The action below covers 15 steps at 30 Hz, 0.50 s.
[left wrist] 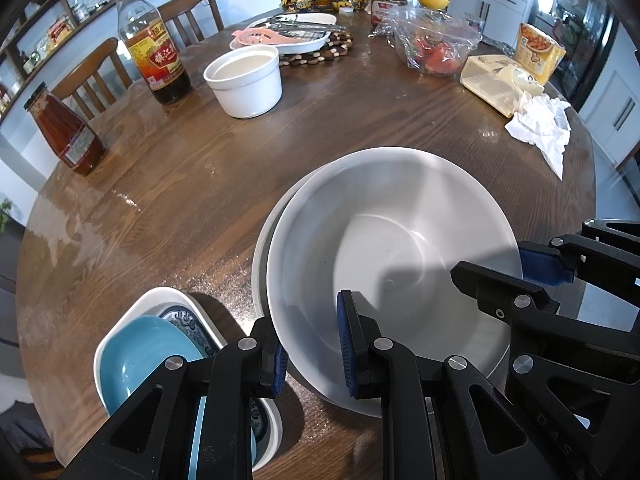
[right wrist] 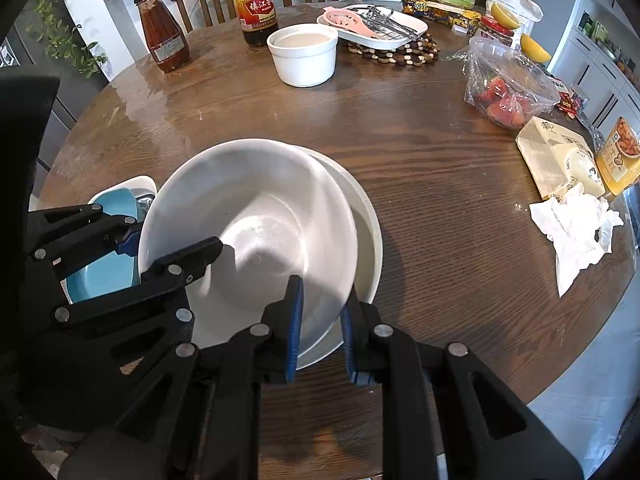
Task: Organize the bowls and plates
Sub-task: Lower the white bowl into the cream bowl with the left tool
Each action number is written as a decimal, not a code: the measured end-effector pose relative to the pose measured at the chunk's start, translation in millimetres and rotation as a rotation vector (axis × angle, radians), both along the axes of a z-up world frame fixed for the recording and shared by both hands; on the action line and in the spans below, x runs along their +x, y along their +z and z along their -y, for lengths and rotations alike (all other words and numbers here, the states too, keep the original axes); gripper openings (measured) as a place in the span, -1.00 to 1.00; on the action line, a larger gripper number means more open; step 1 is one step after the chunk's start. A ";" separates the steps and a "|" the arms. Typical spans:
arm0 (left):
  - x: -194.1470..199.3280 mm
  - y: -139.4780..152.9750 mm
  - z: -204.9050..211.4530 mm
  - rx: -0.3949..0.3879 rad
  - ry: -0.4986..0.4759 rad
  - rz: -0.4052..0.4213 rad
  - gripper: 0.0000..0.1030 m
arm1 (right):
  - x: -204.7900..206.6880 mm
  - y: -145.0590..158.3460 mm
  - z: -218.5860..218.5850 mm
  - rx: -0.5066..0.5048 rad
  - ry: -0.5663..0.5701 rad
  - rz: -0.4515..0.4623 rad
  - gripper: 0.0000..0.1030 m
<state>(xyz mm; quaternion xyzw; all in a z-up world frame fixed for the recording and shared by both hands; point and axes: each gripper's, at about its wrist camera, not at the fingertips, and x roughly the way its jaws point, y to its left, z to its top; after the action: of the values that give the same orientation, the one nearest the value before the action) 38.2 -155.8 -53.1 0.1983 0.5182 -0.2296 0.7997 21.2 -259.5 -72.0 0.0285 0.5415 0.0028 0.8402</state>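
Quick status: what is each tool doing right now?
Left tool: closed on the near rim of the top white bowl.
Right tool: closed on the same bowl's rim.

The round brown wooden table [right wrist: 420, 168] is the landmark. At its far edge stands a tall clear glass bottle of dark vinegar with a yellow cap [left wrist: 154, 40], and left of that bottle a squat glass jar of red sauce [left wrist: 66, 130]. Toward the table's right side sits a crinkled clear plastic bag of red strawberries [right wrist: 504, 88], with a beige paper packet [right wrist: 556, 160] nearer the right edge and a crumpled white paper tissue [right wrist: 576, 228] just in front of the packet. Brown wooden chairs [left wrist: 96, 76] stand behind the table's far rim.
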 end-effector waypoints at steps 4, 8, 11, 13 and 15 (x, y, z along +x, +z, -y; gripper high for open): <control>0.0 -0.2 0.0 0.005 -0.008 0.006 -0.60 | -0.2 0.2 -1.4 -0.004 0.000 0.002 -0.60; 0.8 -0.8 0.9 0.009 -0.014 0.010 -0.60 | 0.1 -0.1 -2.1 -0.008 -0.006 0.002 -0.60; 1.0 -1.1 0.3 0.009 -0.022 0.014 -0.60 | 0.6 -0.5 -3.3 -0.019 -0.006 0.003 -0.59; 0.0 -1.5 -0.2 0.011 -0.030 0.021 -0.60 | 0.3 -0.8 -4.4 -0.027 -0.008 0.005 -0.57; -0.9 -2.0 -0.1 0.013 -0.034 0.028 -0.60 | 0.2 -1.1 -4.0 -0.024 -0.011 0.009 -0.55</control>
<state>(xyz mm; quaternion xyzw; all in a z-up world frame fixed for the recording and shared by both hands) 37.2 -155.8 -55.1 0.2157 0.5051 -0.2371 0.8013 21.3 -255.5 -73.1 0.0216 0.5376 -0.0082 0.8429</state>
